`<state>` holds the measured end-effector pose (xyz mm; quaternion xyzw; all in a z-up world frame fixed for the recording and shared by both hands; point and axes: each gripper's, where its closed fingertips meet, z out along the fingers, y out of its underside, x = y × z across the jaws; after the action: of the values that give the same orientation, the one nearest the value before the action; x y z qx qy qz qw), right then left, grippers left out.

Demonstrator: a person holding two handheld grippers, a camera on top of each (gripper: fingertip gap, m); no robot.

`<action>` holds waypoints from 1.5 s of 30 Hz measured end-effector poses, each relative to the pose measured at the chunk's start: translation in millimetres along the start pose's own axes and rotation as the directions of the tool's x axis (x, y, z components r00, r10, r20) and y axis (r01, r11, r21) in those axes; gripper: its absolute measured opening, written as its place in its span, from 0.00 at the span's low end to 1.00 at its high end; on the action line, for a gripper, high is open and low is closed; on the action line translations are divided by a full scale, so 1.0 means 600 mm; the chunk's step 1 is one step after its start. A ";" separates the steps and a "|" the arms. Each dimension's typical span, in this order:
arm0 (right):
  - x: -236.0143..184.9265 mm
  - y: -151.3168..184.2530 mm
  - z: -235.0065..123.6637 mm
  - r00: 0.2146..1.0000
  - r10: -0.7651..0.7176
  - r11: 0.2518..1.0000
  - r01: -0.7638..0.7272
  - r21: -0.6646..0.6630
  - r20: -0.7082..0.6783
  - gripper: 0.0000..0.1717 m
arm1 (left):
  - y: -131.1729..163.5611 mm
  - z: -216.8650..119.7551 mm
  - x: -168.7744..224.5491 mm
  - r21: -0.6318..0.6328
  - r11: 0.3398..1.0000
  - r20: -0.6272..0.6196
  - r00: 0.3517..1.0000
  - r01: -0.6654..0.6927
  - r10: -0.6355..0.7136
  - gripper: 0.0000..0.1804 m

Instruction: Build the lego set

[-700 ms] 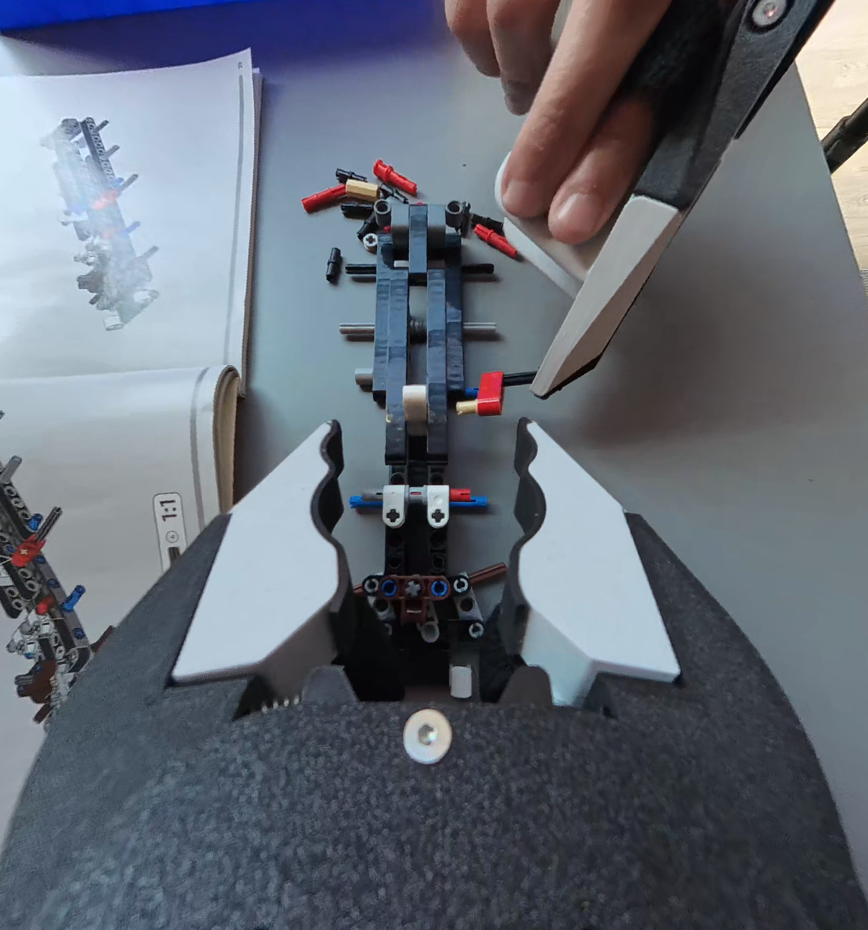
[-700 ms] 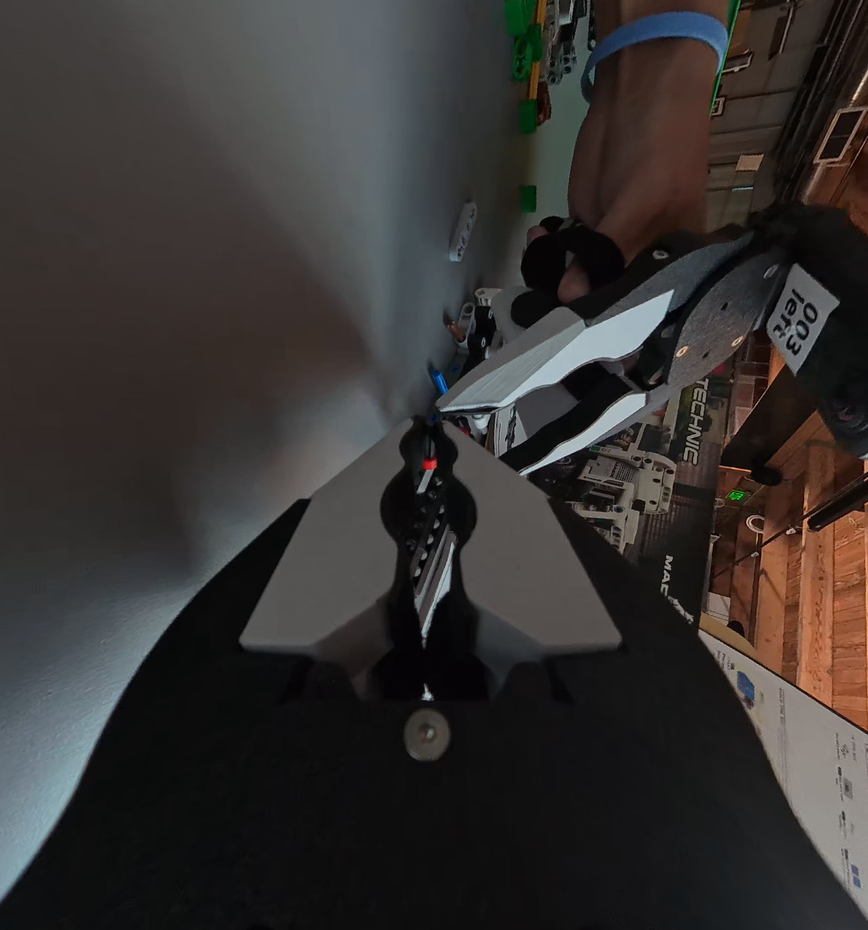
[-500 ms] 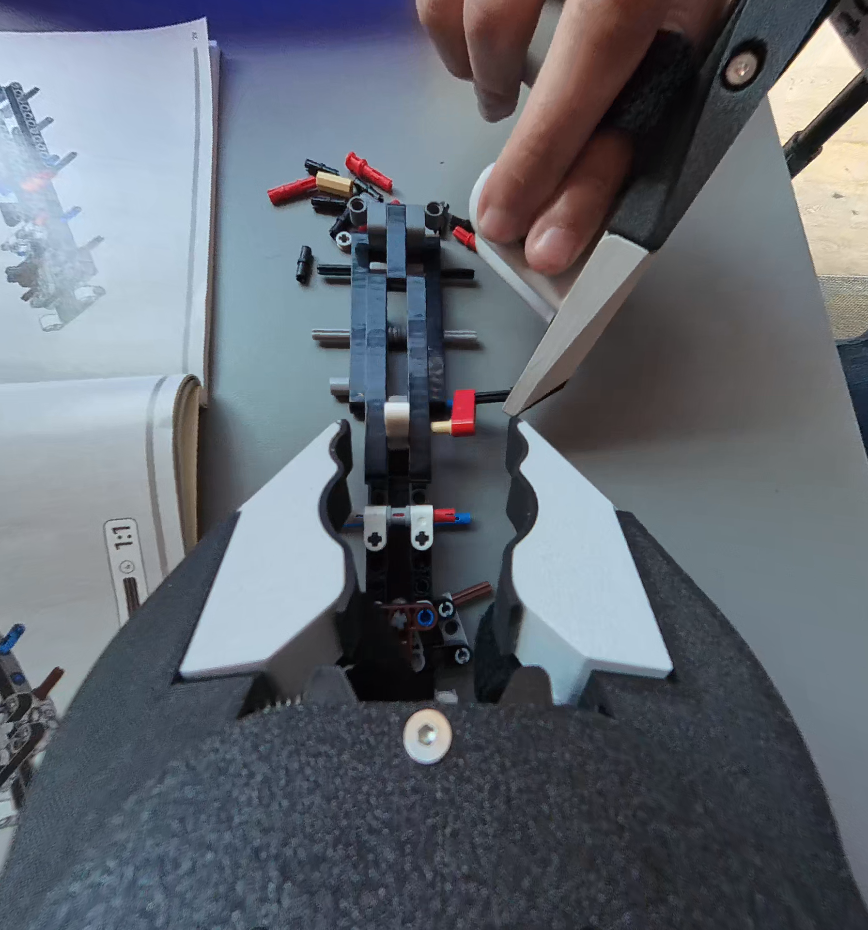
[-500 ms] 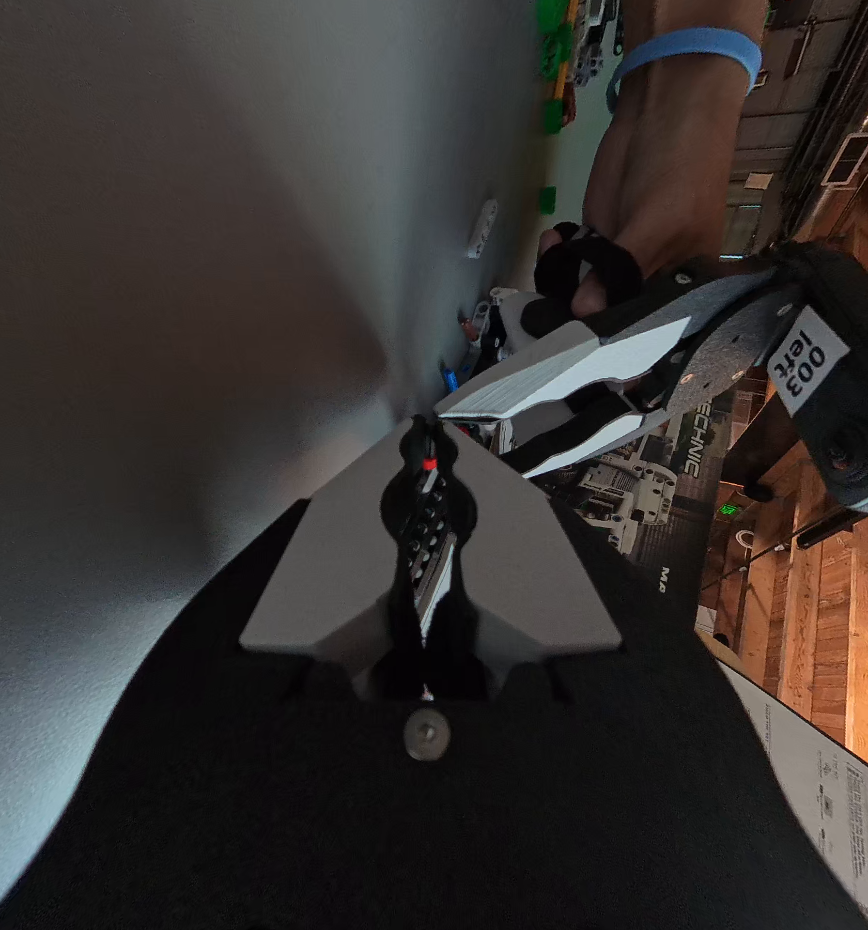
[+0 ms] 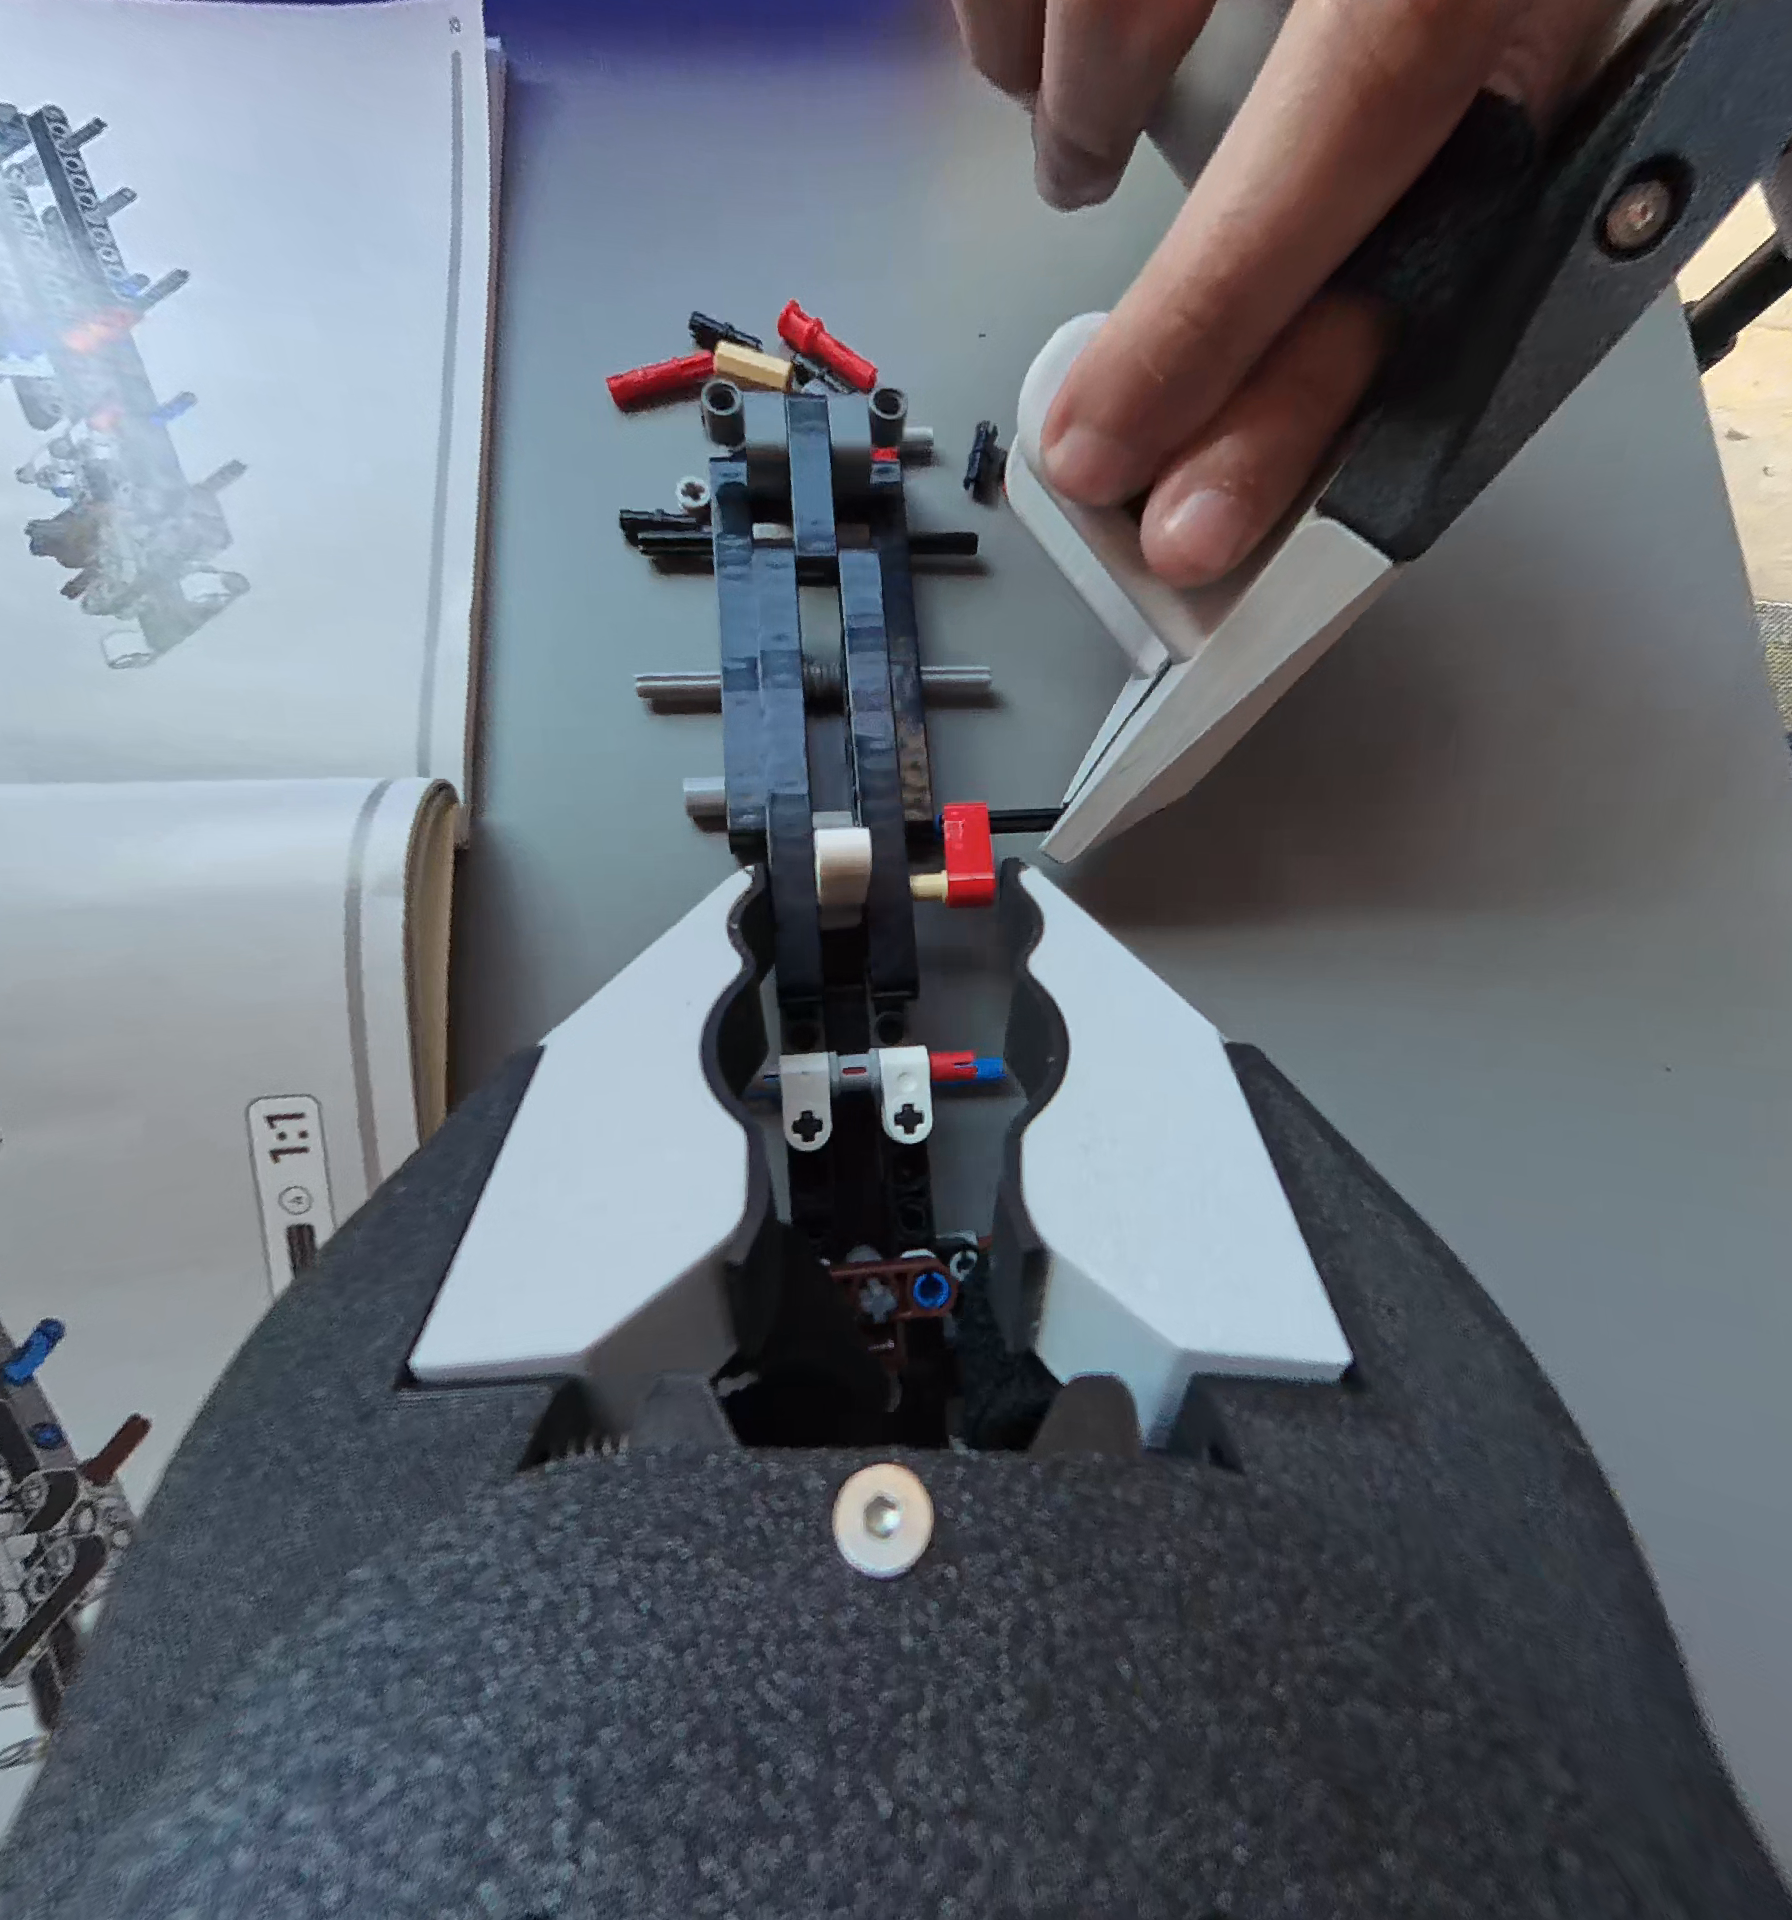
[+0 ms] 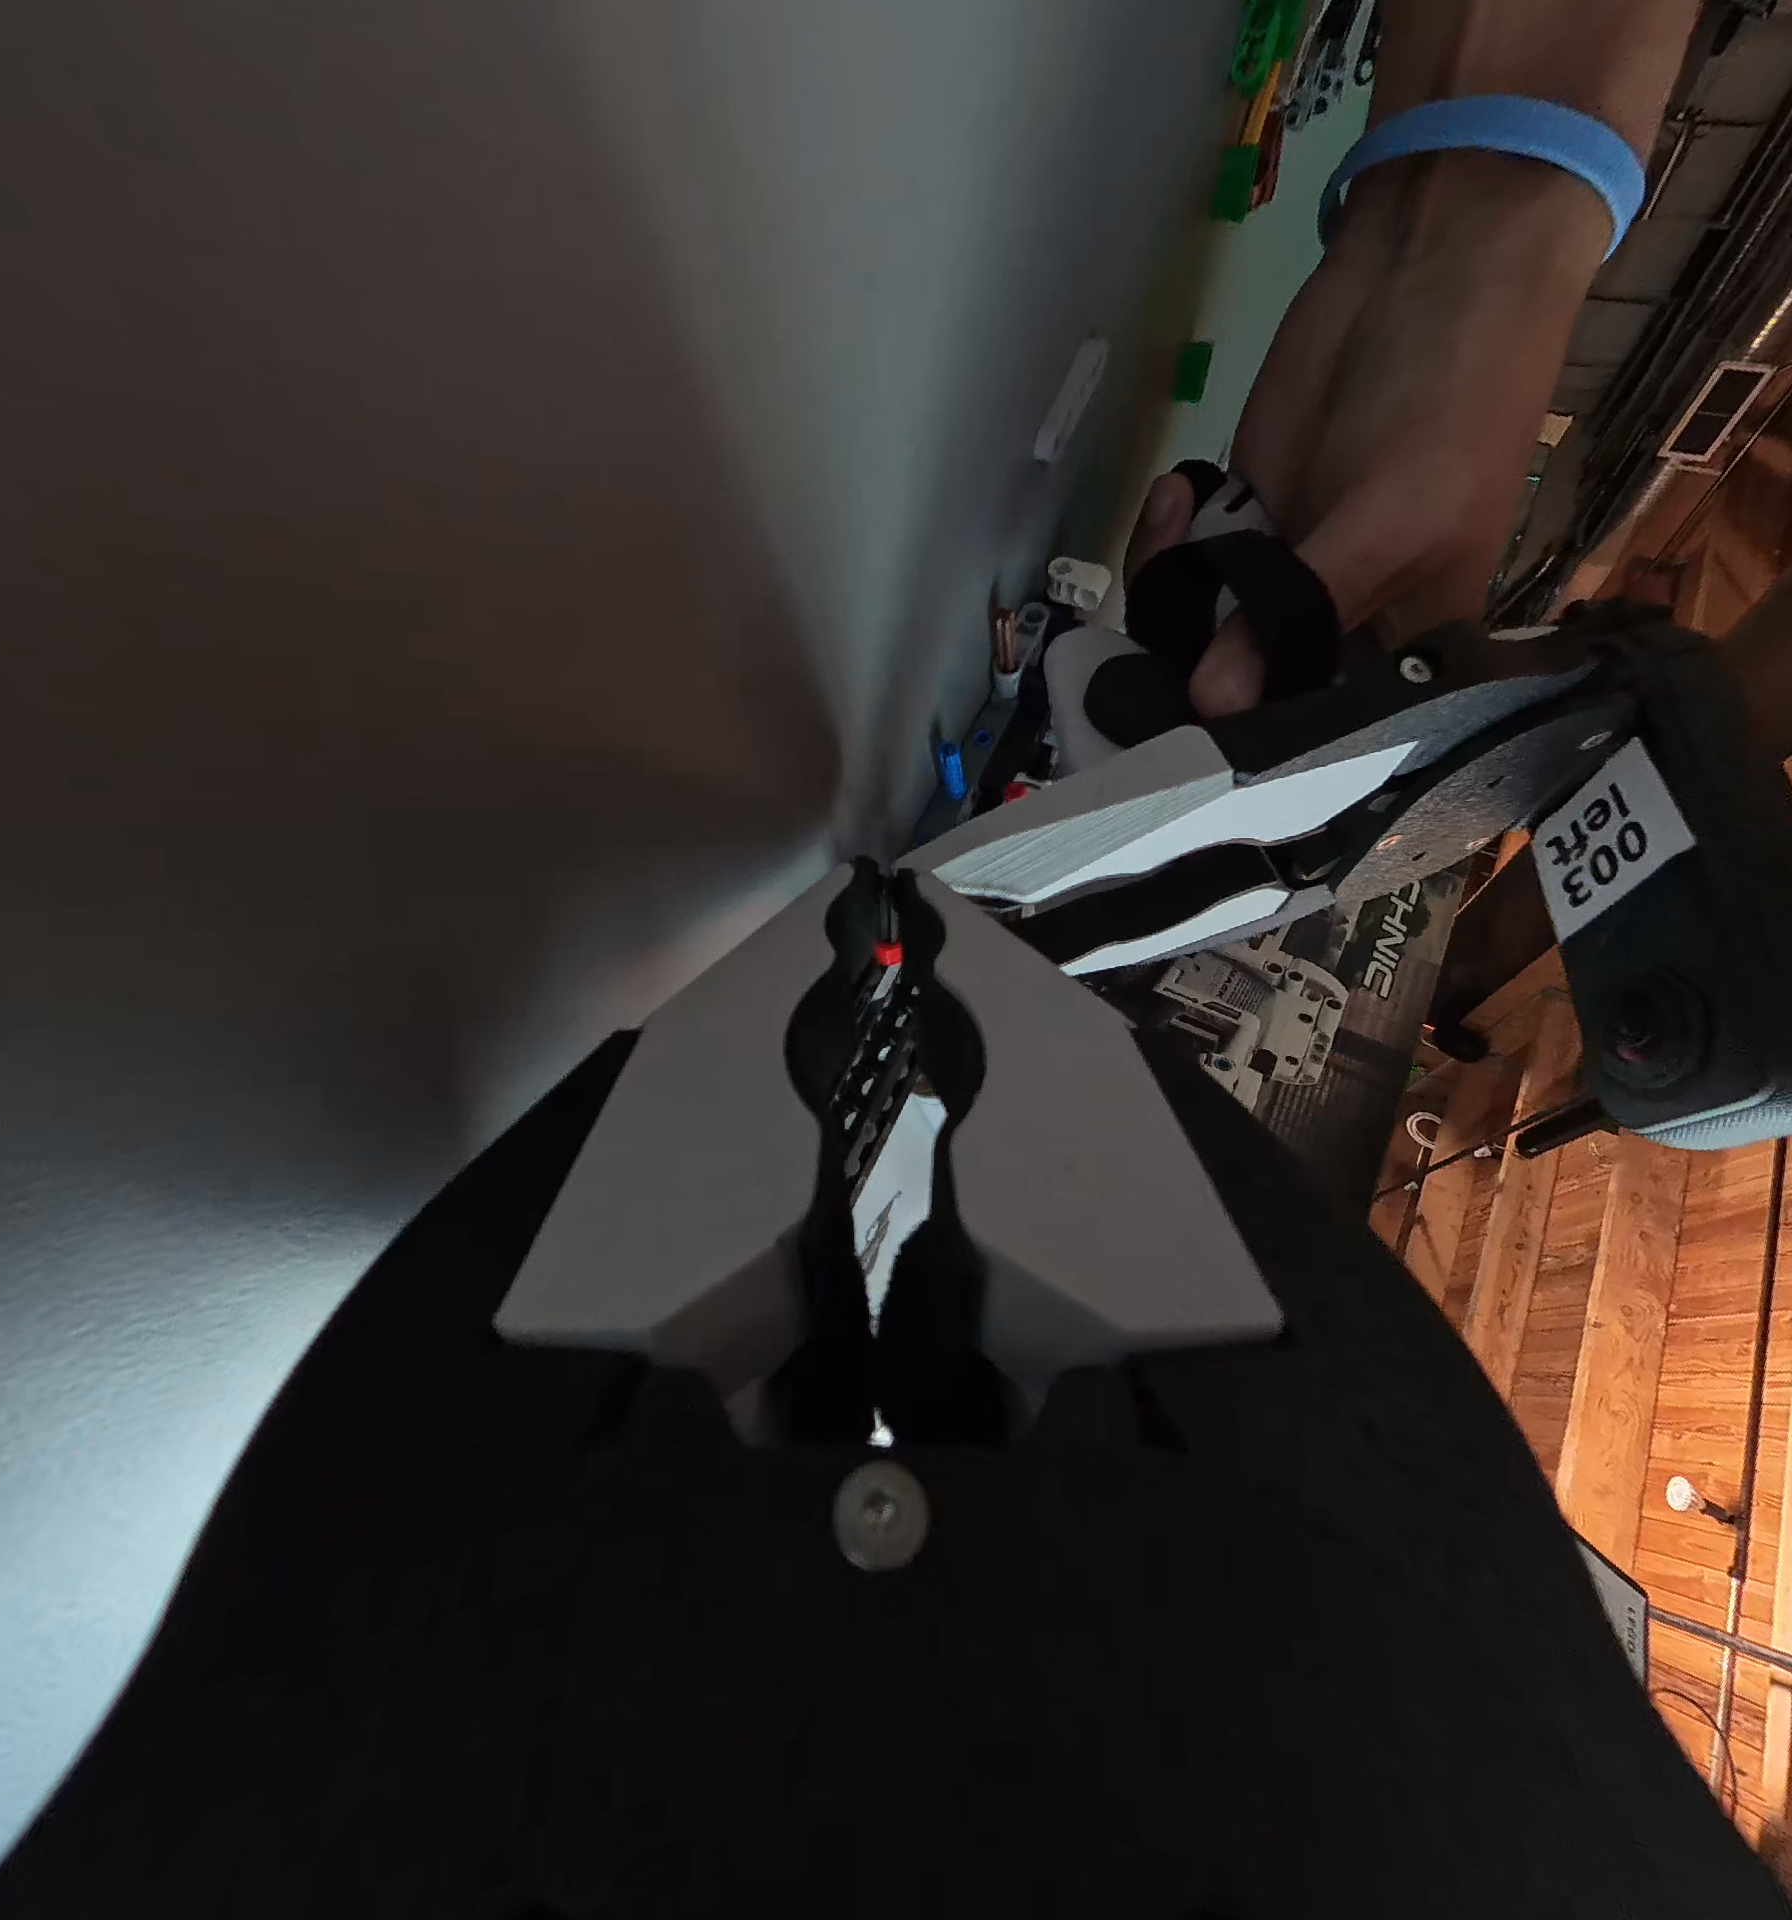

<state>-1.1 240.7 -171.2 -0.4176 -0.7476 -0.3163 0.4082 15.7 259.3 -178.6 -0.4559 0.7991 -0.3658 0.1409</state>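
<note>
The frame [image 5: 819, 644] is laid on the worktop [image 5: 1339, 1091] and straddled, unclamped, by the part-open jaws of the left gripper [image 5: 887, 883], while the black axle [image 5: 1027, 819] in its red connector [image 5: 967, 852] is pinched by the closed jaws of the right gripper [image 5: 1063, 836].

Long dark-blue beam frame [image 5: 819, 727] flat on grey table [image 5: 1391, 1143], between left tool's fingers [image 5: 601, 1164].

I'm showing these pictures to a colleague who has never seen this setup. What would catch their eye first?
Probably the long dark-blue brick-built frame lying on the grey table, its near end between the left gripper's spread white fingers. Next, the right gripper, shut on a thin black axle that sticks out by a red connector. An open instruction booklet lies at left.
</note>
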 end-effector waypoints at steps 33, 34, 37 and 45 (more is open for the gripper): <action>-0.010 0.030 0.003 0.995 0.103 0.994 -0.103 -0.045 0.005 0.02 | -0.003 0.010 -0.019 -0.022 1.000 0.086 0.996 -0.013 0.015 0.18; -0.011 0.030 0.004 0.991 0.135 0.990 -0.134 -0.052 0.013 0.02 | -0.001 0.010 -0.020 -0.025 1.000 0.086 0.996 -0.018 0.020 0.18; -0.013 0.029 0.002 0.973 0.227 0.973 -0.225 -0.040 0.043 0.03 | 0.005 0.005 -0.018 -0.020 0.999 0.088 0.996 -0.033 0.034 0.18; -0.002 0.030 -0.027 0.821 0.542 0.828 -0.558 0.052 0.181 0.06 | 0.003 -0.015 -0.020 0.019 0.999 0.117 0.992 -0.044 0.041 0.14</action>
<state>21.0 235.4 -162.6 -0.6178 -0.6405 -0.1119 0.4421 15.8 273.9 -175.1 -0.4578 0.7950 -0.3443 0.1999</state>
